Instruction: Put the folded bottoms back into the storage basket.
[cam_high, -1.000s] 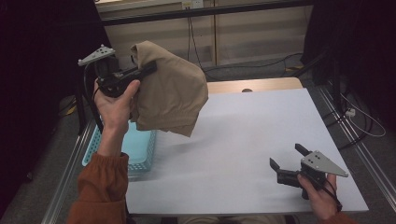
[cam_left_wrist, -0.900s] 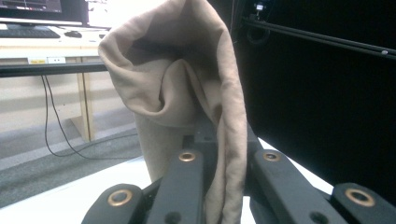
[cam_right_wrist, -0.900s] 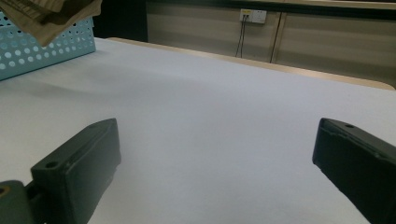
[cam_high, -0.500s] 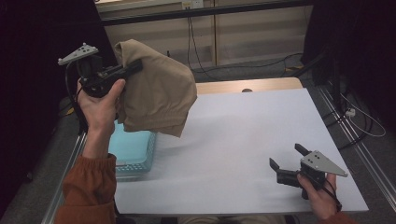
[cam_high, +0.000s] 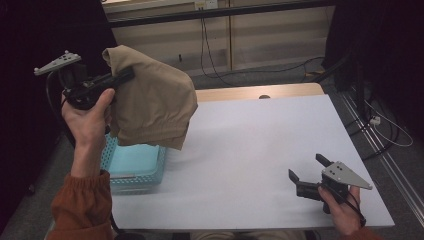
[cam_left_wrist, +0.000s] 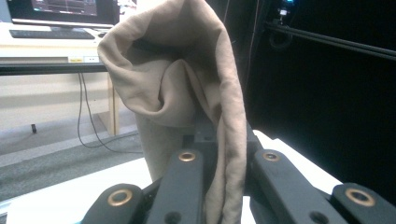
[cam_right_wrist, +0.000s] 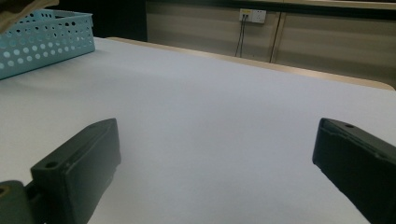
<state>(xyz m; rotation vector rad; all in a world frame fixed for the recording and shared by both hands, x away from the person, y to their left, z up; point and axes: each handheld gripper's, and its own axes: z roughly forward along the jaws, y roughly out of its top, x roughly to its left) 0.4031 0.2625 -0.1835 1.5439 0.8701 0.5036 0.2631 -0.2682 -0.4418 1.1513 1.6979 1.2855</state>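
The left gripper (cam_high: 125, 76) is raised above the perforated light-blue plastic basket (cam_high: 131, 167), its jaws pinching a crumpled tan cloth (cam_high: 150, 102) that hangs clear over the basket. Well to the basket's right, the right gripper (cam_high: 307, 171) rests on the white table (cam_high: 250, 145), jaws spread

Left claw (cam_high: 125, 76) holds tan cloth (cam_high: 152, 102) aloft above the blue basket (cam_high: 134, 165).

Basket (cam_high: 134, 167) partly behind hanging tan cloth (cam_high: 150, 102); left gripper's fingers (cam_left_wrist: 187, 186) buried in its folds
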